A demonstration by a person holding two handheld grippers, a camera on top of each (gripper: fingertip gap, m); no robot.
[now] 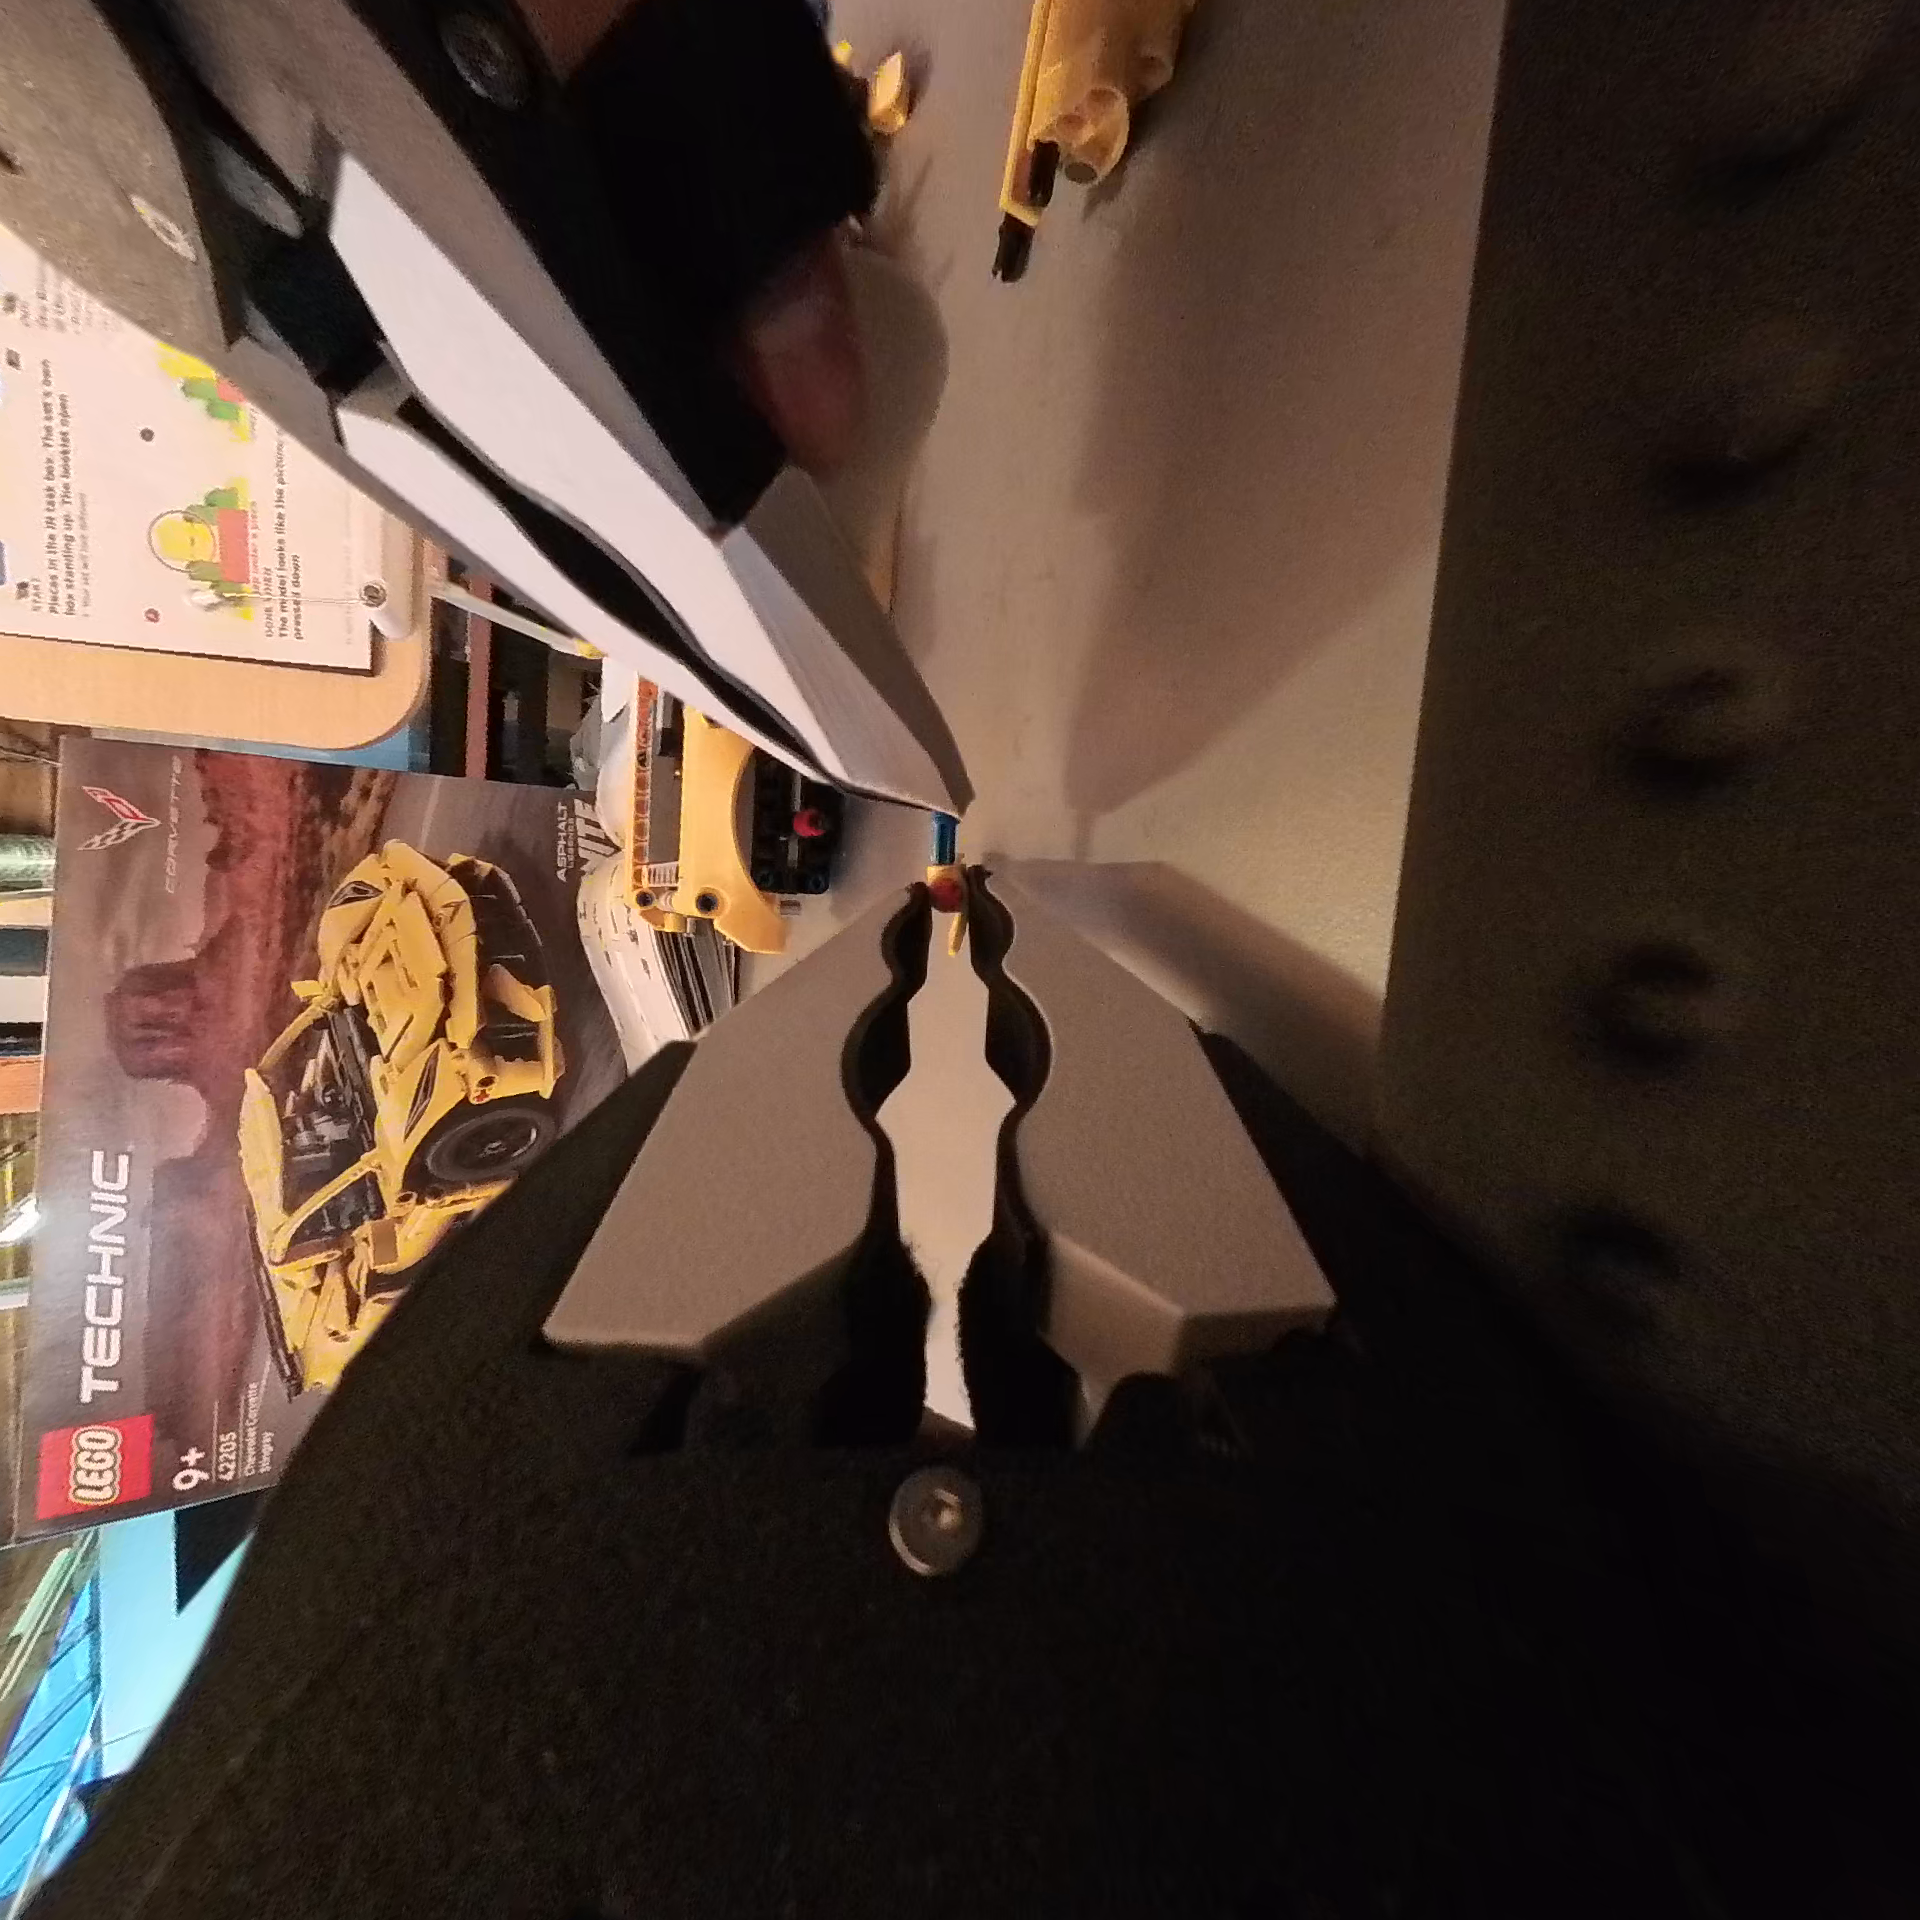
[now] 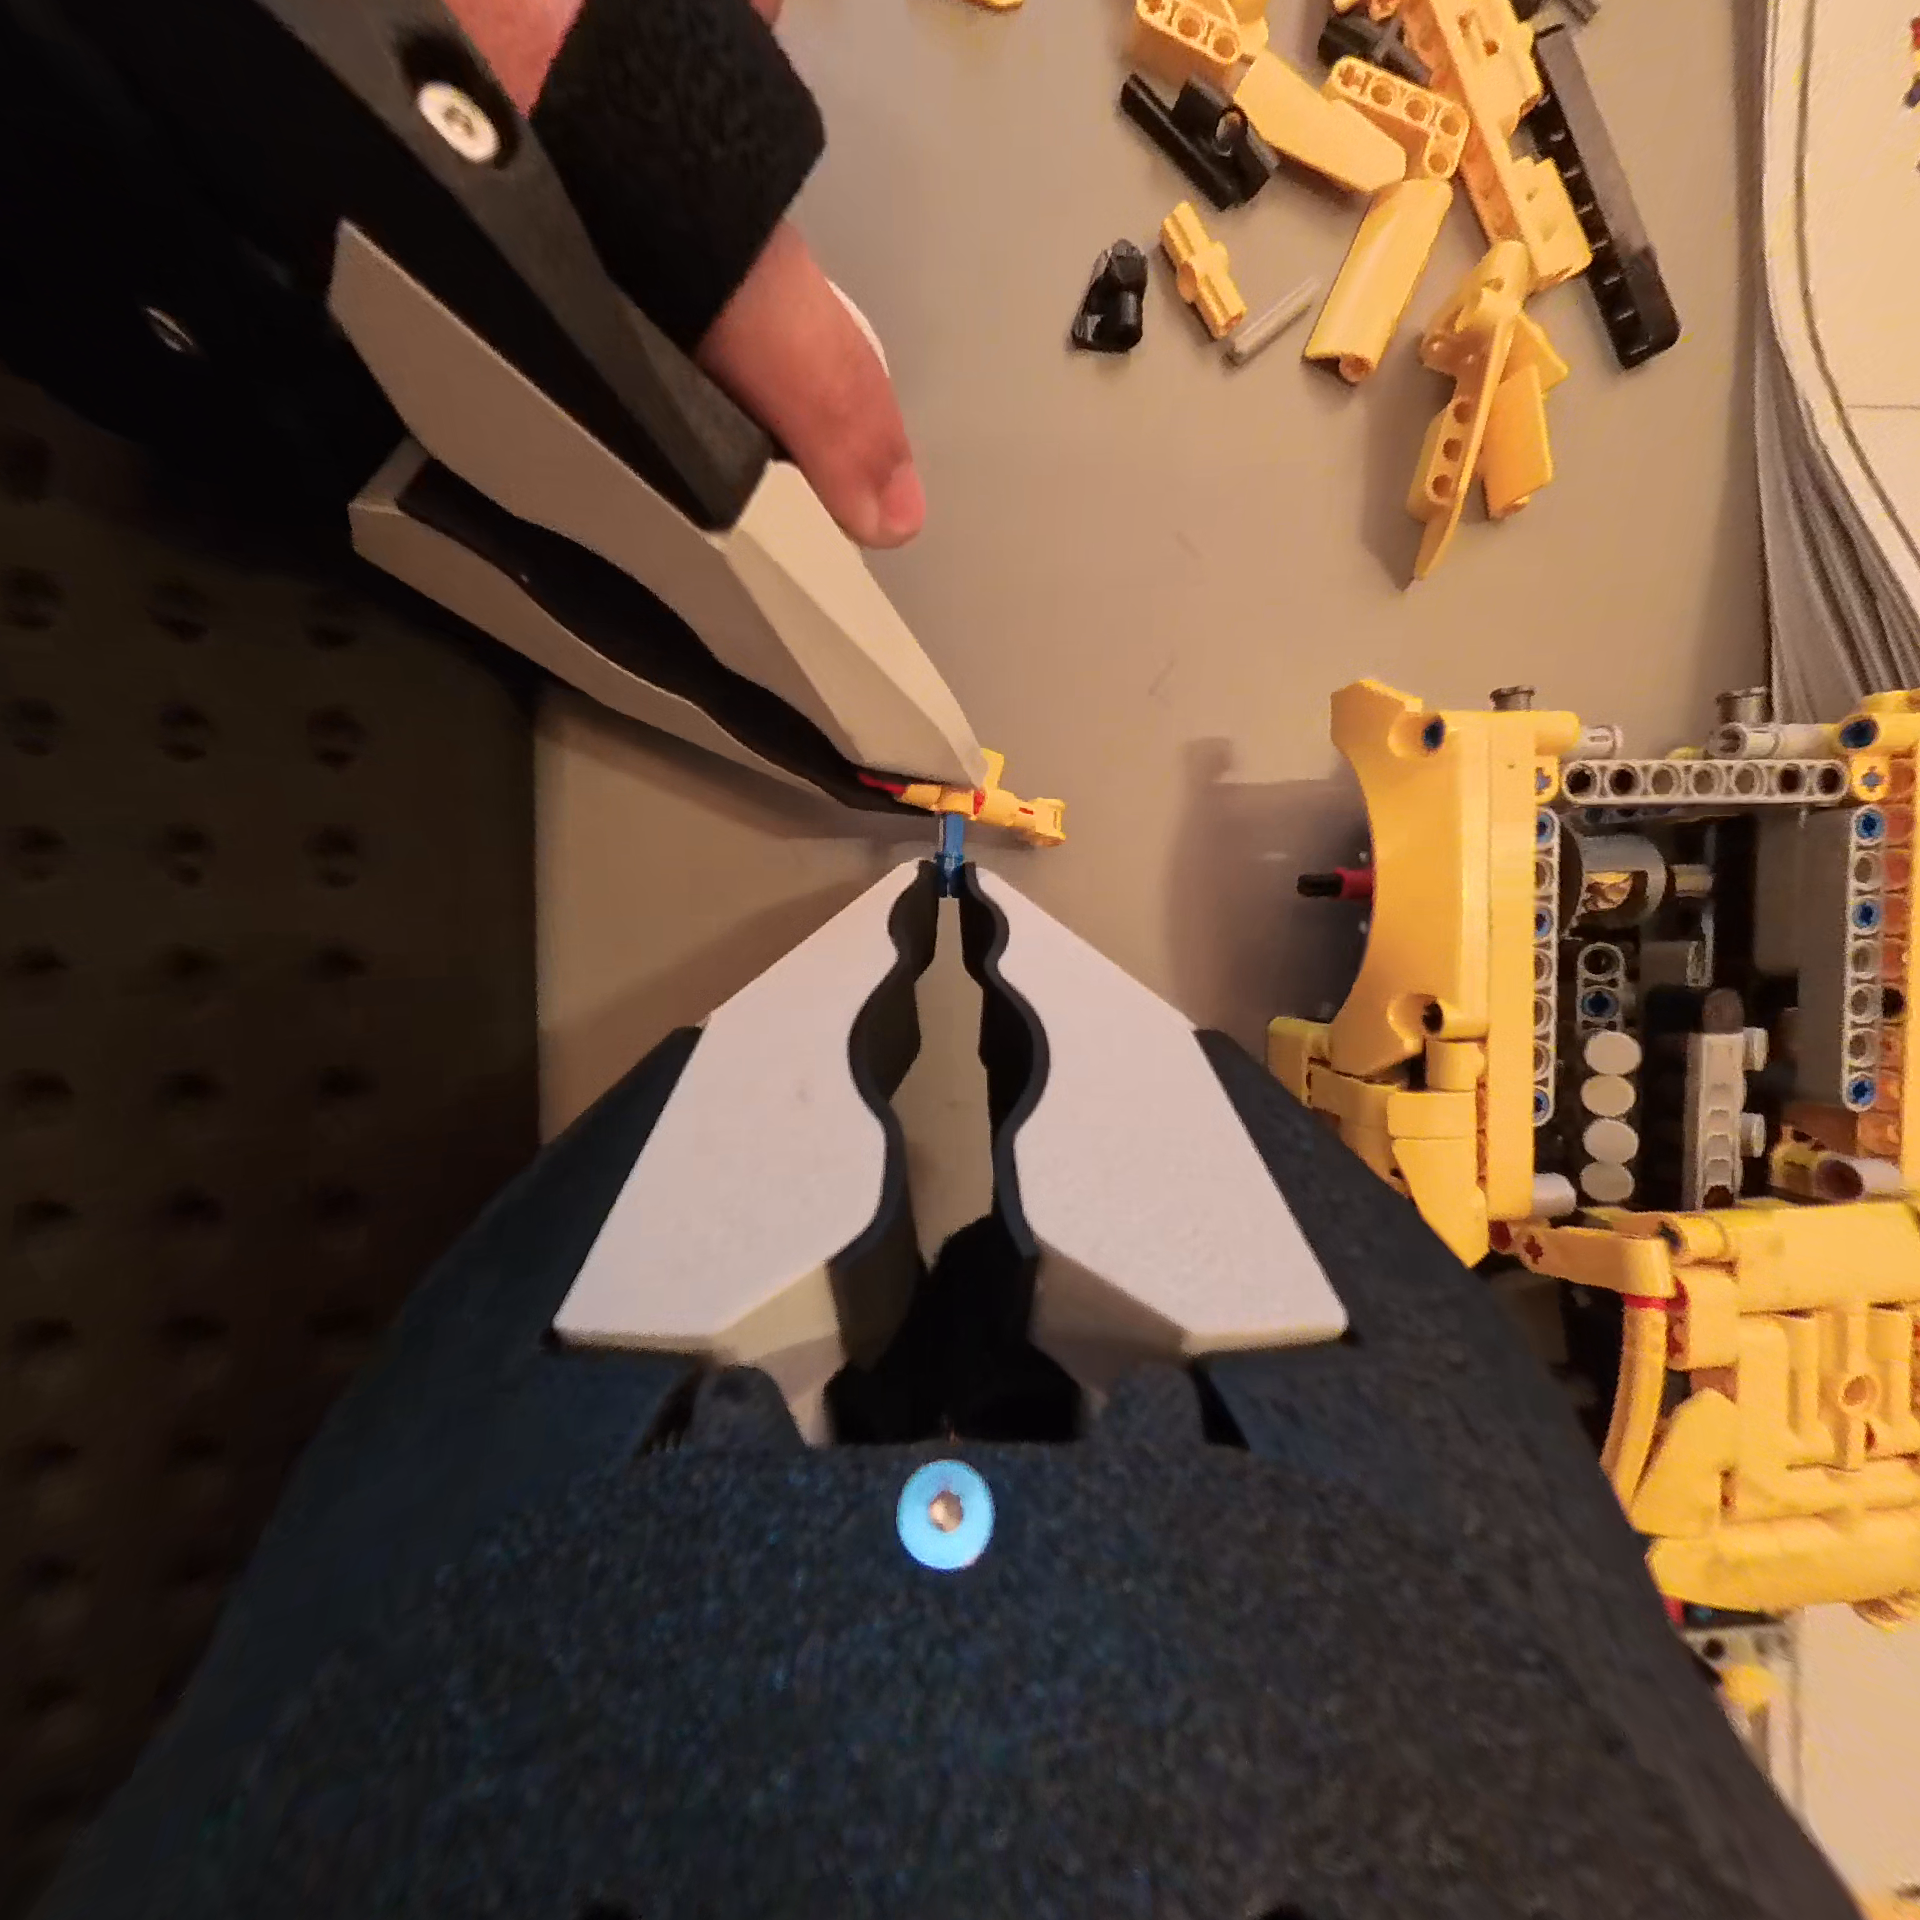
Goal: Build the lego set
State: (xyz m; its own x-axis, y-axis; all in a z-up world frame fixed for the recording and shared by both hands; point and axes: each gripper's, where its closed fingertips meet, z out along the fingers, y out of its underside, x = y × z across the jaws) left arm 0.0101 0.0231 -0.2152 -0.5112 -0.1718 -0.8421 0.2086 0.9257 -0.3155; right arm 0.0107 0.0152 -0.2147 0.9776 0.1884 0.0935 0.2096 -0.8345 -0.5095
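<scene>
My left gripper [image 1: 951,883] is shut on a small yellow connector piece [image 1: 953,914] with a red part in it. In the right wrist view it comes in from the upper left [image 2: 961,779] with the yellow piece [image 2: 1013,812] at its tip. My right gripper [image 2: 951,873] is shut on a short blue pin [image 2: 951,847]. The pin's far end touches the underside of the yellow piece. In the left wrist view the right gripper [image 1: 956,810] reaches in from the upper left with the blue pin [image 1: 942,836]. Both are held just above the grey table.
The partly built yellow car model [image 2: 1455,935] stands at the right, also in the left wrist view [image 1: 717,831]. Loose yellow and black parts [image 2: 1403,177] lie at the back right. The set's box [image 1: 312,1091] stands behind. A dark perforated board [image 2: 208,935] borders the table. Less than 4 cm separates the two grippers' tips.
</scene>
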